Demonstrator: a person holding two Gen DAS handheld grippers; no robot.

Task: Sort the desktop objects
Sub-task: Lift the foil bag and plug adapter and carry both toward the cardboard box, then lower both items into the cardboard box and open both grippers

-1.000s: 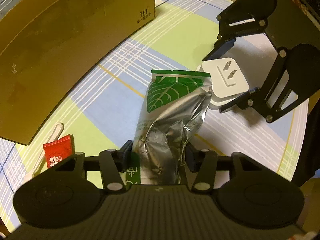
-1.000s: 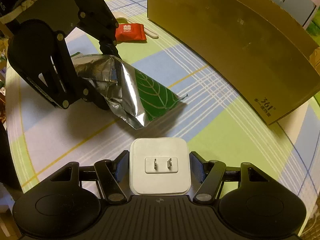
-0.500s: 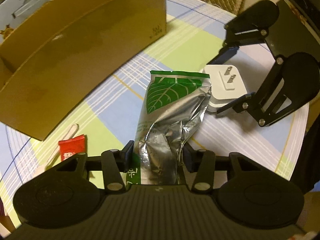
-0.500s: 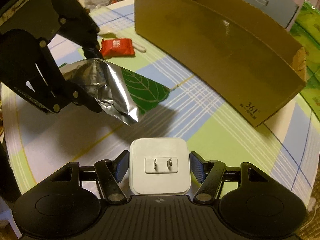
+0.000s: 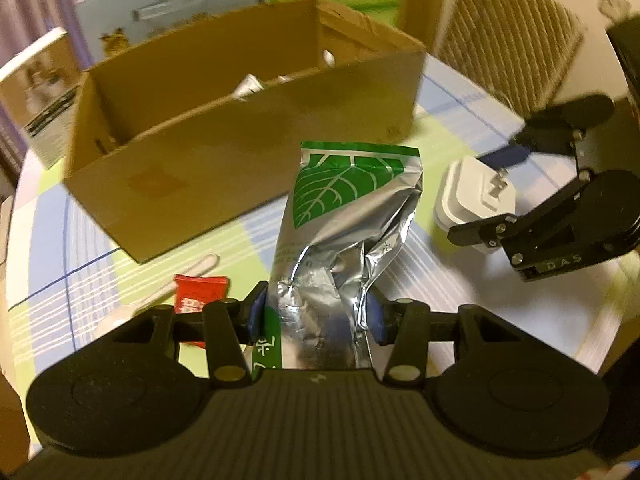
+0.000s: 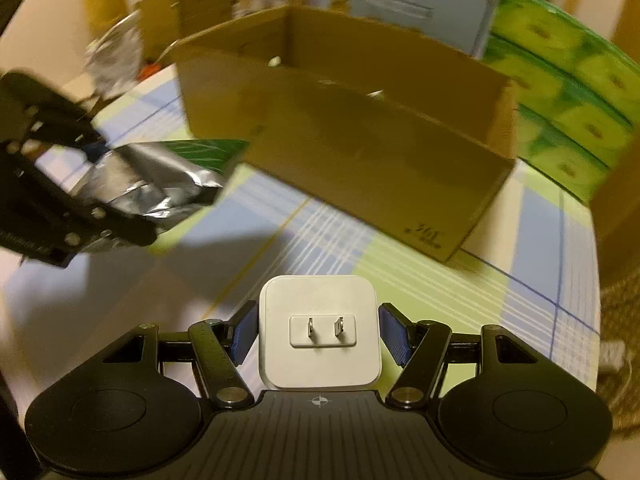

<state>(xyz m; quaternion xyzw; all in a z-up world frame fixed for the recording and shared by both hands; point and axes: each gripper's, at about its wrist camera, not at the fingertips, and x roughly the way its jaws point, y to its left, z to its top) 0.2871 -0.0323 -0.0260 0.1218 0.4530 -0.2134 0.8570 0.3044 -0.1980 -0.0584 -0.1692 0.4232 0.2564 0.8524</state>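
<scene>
Foil pouch (image 5: 344, 216): green leaf print, clamped in left gripper (image 5: 316, 316), held above the table
Plug adapter (image 6: 319, 332): white, squeezed between right gripper (image 6: 319, 330) jaws, prongs forward
Cardboard box (image 5: 240, 136): open, small white items inside
Tablecloth (image 6: 420, 280): red packet (image 5: 198, 296), white stick (image 5: 188, 276)

Two grippers are up over the table: the left one (image 5: 316, 316) clamps one foil pouch (image 5: 340, 224), the right one (image 6: 318, 334) clamps one white charger (image 6: 319, 332) with two prongs. One open cardboard box (image 5: 248, 152) stands on the one checked tablecloth (image 5: 460, 276). One red packet (image 5: 198, 292) lies there, and one white stick (image 5: 188, 274) beside it. Inside the box a few pale things show, too blurred to count.
</scene>
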